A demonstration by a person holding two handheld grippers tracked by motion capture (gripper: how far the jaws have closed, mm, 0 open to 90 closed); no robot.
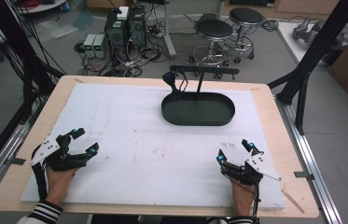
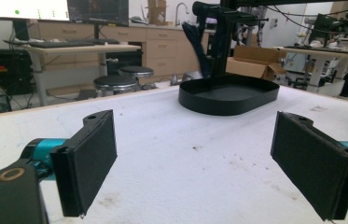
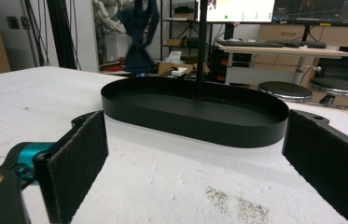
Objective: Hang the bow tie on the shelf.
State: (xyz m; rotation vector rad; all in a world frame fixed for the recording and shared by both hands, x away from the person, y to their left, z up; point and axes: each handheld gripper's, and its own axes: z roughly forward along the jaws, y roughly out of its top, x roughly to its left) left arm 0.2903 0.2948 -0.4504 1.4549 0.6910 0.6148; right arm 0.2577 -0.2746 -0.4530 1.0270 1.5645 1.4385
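I read the tray [image 1: 198,110] as matte black, its stand black too – sat on a white mat [image 1: 129,154] flecked with brown specks, light wood table [image 1: 274,121] edging round it. Nearest the tray, both grippers black – teal tips, grey plates; striped black-white cuff [image 1: 45,212].

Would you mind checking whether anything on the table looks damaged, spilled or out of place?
Nothing is spilled or askew. The black oval metal tray with its upright T-shaped stand sits flat on the white foam mat. The mat has small brown specks and scuffs. The left gripper and right gripper rest open, empty.
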